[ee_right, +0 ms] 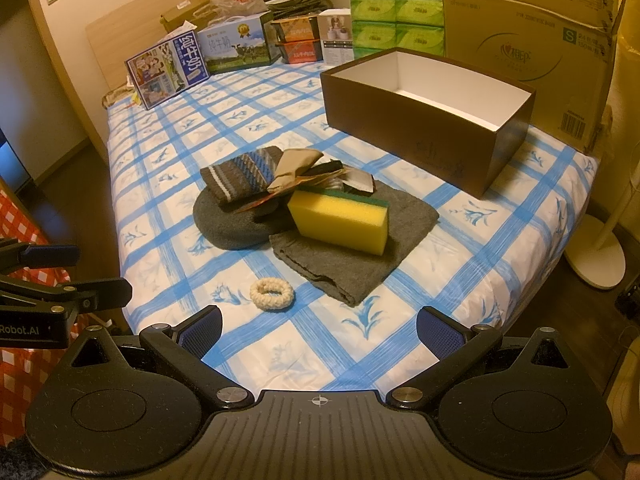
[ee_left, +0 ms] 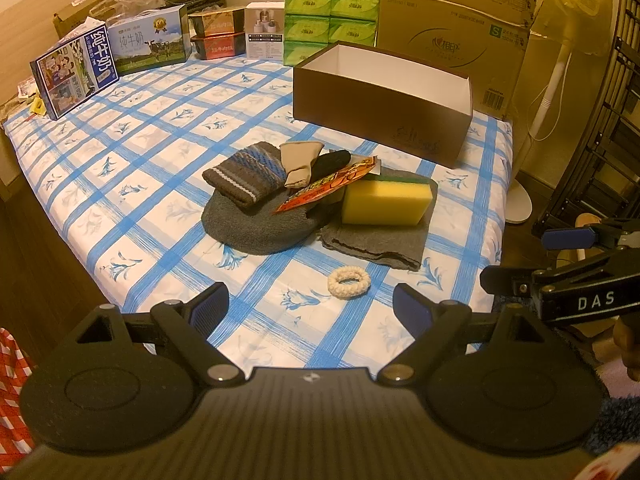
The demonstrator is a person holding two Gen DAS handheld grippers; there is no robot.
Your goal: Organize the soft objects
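Both grippers — left gripper, right gripper — gape empty; only right view shows box floor.

Along the far edge of the blue-checked sheet stand two milk cartons, stacked green tissue packs and a large cardboard box. On the right, off the bed, a white fan stand rises from the floor.
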